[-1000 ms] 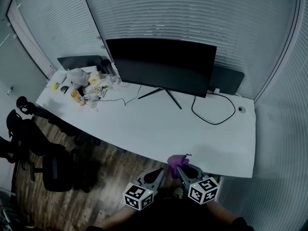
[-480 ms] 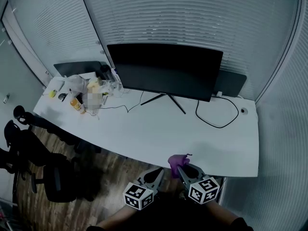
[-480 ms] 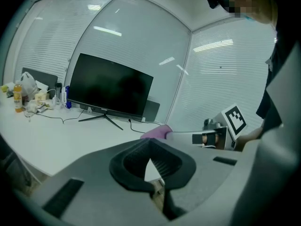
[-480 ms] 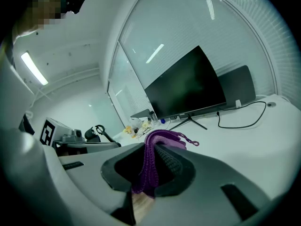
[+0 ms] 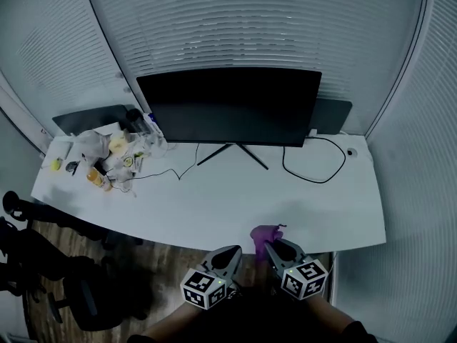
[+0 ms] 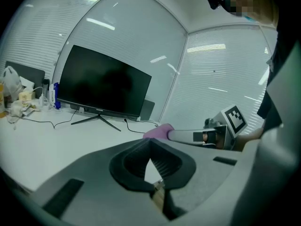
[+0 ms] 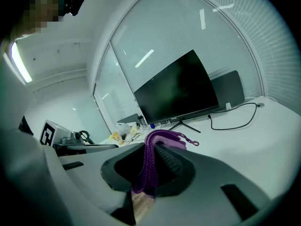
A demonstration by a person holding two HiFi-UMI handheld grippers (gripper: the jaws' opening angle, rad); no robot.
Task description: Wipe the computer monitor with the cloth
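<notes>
A wide black monitor (image 5: 228, 107) stands on a thin stand at the back of the white desk (image 5: 214, 195); its screen is dark. My right gripper (image 5: 270, 245) hovers at the desk's near edge, shut on a purple cloth (image 5: 265, 234) that bunches out past its tips. In the right gripper view the cloth (image 7: 162, 137) is pinched between the jaws of the right gripper (image 7: 155, 147), with the monitor (image 7: 176, 91) far ahead. My left gripper (image 5: 230, 253) is just to the left, over the floor, shut with nothing in it. The left gripper (image 6: 149, 141) points toward the monitor (image 6: 106, 86).
Bags, bottles and cups (image 5: 107, 156) crowd the desk's left end. A black cable (image 5: 314, 164) loops right of the monitor stand. Dark panels lean behind the monitor at right (image 5: 333, 113) and left (image 5: 89, 116). Office chairs (image 5: 32, 241) stand on the wooden floor at left.
The head view has swung so the desk and monitor sit more square and further left. Both grippers stay low at the near edge, the right one still holding the cloth.
</notes>
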